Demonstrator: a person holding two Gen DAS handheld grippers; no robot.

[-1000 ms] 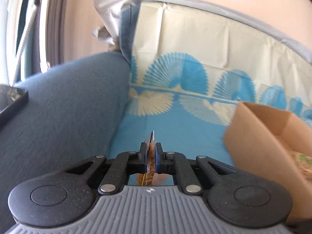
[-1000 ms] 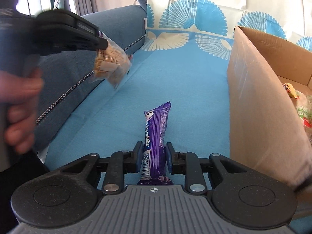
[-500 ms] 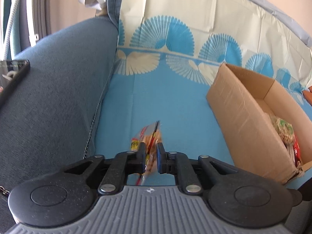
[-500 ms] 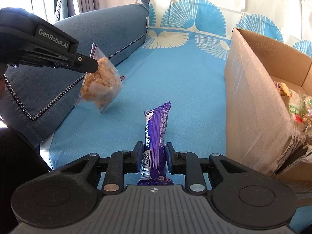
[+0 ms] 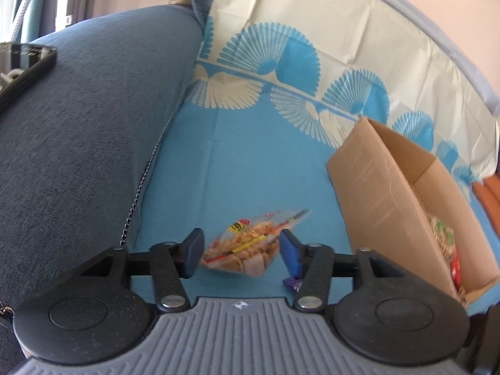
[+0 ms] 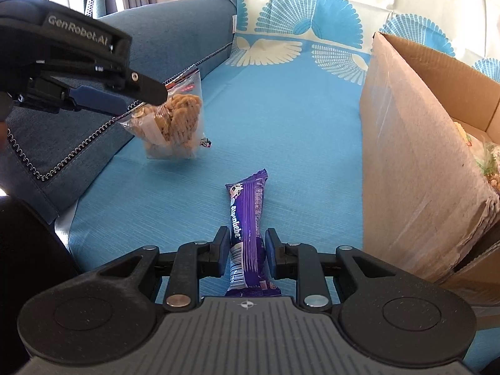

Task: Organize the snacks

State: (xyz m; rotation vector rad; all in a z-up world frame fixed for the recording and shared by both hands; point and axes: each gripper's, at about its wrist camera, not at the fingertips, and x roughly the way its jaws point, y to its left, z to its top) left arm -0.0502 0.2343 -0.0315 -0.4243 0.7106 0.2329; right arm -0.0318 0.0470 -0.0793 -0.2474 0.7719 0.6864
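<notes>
Blue cloth (image 6: 281, 118) with pale fan prints covers a sofa seat and runs up the backrest; a denim-blue armrest (image 5: 78, 143) rises on the left, with a dark phone (image 5: 22, 72) on top. Left tool (image 5: 240, 248) has just been opening, jaws now wide, the cookie bag (image 6: 175, 122) between them but free of the pads, at the seat by the armrest. Right tool (image 6: 247, 251) grips a purple bar (image 6: 248, 218) narrowly. Cardboard box (image 6: 415, 168) of snacks stands at right
</notes>
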